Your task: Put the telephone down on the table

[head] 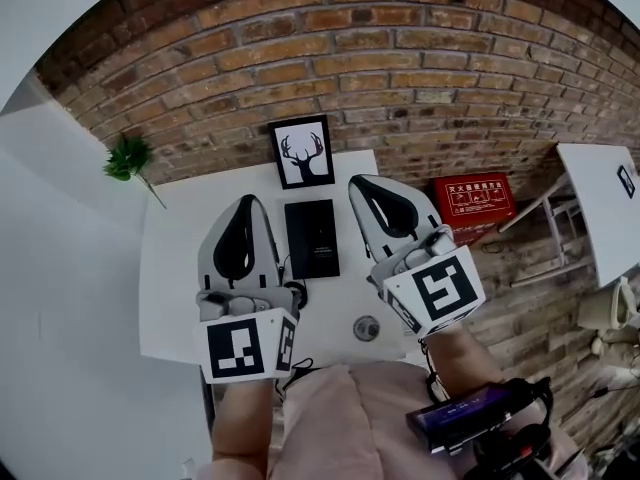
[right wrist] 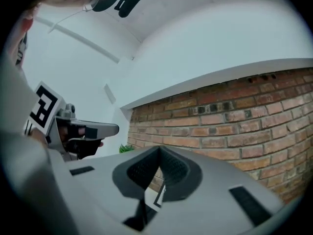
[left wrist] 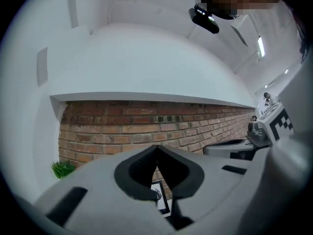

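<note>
My left gripper (head: 247, 201) and right gripper (head: 361, 182) hang side by side above the white worktop (head: 180, 268), both pairs of fingers clenched tip to tip on nothing. The black telephone (head: 311, 238) lies flat on the worktop below and between them. A framed deer print (head: 302, 152) stands just beyond it against the brick wall (head: 400, 58).

Head view: up high, aimed steeply down at the white worktop (head: 170, 268), brick wall (head: 400, 68) along the top. Both gripper views: tucked right behind own jaws, facing about level at that same wall. Shared by all three: wall, green plant (head: 128, 156). Right gripper (left wrist: 208, 149) peeking into left gripper view too.
</note>
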Demonstrator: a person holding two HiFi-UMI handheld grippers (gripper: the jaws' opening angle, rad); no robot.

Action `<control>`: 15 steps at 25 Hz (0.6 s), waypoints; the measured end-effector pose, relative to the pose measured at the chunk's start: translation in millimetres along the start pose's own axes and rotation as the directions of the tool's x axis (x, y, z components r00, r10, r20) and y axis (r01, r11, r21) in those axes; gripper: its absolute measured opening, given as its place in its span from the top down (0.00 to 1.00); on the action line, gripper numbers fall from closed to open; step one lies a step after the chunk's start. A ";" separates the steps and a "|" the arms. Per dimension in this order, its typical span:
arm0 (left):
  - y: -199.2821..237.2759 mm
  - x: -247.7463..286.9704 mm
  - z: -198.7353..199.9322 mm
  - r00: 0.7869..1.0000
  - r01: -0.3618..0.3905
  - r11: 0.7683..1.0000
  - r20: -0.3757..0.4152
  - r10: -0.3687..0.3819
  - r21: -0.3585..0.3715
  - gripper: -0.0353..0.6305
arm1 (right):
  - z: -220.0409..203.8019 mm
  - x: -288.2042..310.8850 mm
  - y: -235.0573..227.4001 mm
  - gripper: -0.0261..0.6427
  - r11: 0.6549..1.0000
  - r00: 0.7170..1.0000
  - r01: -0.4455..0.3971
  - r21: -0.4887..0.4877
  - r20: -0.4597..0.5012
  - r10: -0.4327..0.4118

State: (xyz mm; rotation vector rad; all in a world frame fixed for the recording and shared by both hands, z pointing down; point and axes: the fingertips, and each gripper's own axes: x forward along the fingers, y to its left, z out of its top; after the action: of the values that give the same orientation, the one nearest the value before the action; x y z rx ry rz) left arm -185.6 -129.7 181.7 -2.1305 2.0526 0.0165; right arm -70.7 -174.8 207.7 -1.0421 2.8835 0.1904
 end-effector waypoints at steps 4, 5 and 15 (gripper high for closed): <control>3.5 -1.7 5.0 1.000 -0.011 0.999 0.002 0.011 0.030 0.95 | -0.5 -1.1 1.5 0.95 1.000 1.000 0.006 -0.010 0.003 -0.006; 4.3 -2.3 6.3 1.000 -0.011 0.999 0.004 0.011 0.034 0.95 | -0.3 -0.5 2.7 0.95 1.000 1.000 0.006 -0.015 0.003 -0.006; -0.8 -0.6 6.4 0.999 0.034 0.999 -0.009 -0.034 0.040 0.95 | 5.0 0.0 4.4 0.95 0.999 1.000 0.028 -0.039 0.009 -0.028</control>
State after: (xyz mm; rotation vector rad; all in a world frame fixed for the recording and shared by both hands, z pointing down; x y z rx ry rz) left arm -184.1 -128.2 175.6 -2.1449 2.0032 -0.0379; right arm -73.4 -170.7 203.1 -1.0848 2.8675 0.2498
